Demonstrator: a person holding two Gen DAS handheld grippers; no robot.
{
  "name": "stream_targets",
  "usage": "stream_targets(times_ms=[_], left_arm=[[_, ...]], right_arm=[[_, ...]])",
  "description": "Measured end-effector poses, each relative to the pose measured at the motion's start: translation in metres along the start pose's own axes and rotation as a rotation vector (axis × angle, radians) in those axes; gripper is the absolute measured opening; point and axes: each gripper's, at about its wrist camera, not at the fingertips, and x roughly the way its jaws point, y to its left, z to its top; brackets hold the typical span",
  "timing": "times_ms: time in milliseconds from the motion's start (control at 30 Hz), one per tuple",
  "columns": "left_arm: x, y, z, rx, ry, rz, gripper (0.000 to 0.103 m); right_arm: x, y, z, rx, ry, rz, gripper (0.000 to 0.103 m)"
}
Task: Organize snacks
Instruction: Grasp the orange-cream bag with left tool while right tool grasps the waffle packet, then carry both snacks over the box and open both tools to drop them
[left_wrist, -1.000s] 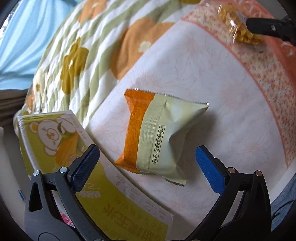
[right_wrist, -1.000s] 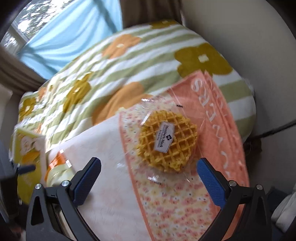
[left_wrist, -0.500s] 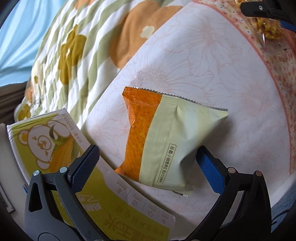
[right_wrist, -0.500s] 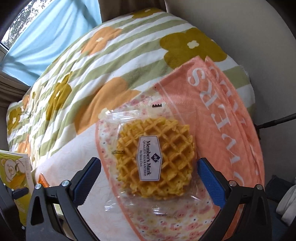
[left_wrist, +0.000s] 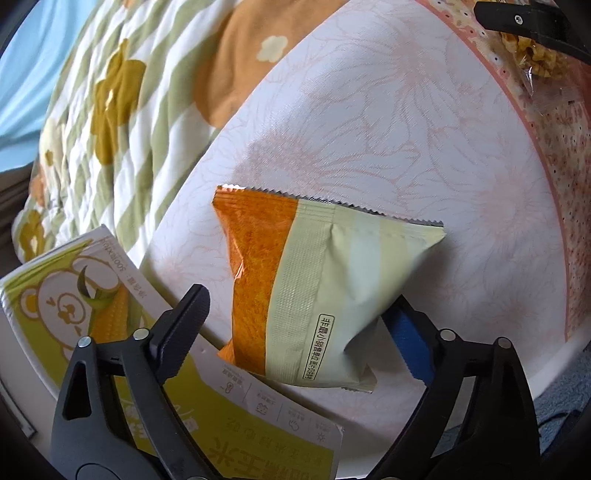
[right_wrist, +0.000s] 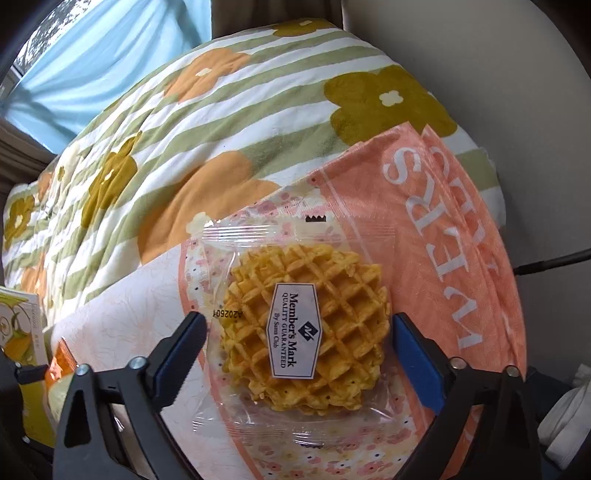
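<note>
L wrist cam: close over orange pouch (left_wrist: 314, 295); R cam: close over waffle (right_wrist: 306, 328). Both share bed (right_wrist: 184, 122), probably same yellow box (left_wrist: 74, 295).

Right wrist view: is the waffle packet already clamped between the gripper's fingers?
No: the right gripper is open, its fingers flanking the waffle packet with gaps on both sides.

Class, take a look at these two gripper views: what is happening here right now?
A person is sorting snacks on a bed with two handheld grippers. The left gripper is open around an orange-and-cream snack packet lying on a pale floral cloth, beside a yellow bear-print box. The right gripper is open around a clear-wrapped waffle. Neither is closed on its snack.
</note>
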Motion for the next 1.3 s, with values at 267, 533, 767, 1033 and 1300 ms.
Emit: stream_targets(times_ms=[267, 533, 767, 1033, 1300], left_arm=[[0.007, -0.012, 0.001, 0.045, 0.027, -0.040, 0.067], [-0.006, -0.025, -0.009, 0.033, -0.065, -0.084, 0.061], [-0.037, -0.026, -0.017, -0.041, -0.182, -0.096, 0.060], [-0.115, -0.003, -0.062, -0.196, -0.390, -0.144, 0.060], [-0.179, 0.061, -0.144, -0.386, -0.533, -0.188, 0.060]], right_arm=[[-0.002, 0.000, -0.002, -0.027, -0.020, -0.008, 0.081], [-0.009, -0.005, -0.007, -0.032, -0.033, 0.026, 0.073], [-0.040, -0.011, -0.013, -0.041, -0.084, 0.071, 0.073], [-0.118, 0.000, -0.017, -0.138, -0.208, 0.109, 0.073], [-0.205, 0.058, -0.025, -0.359, -0.329, 0.212, 0.073]])
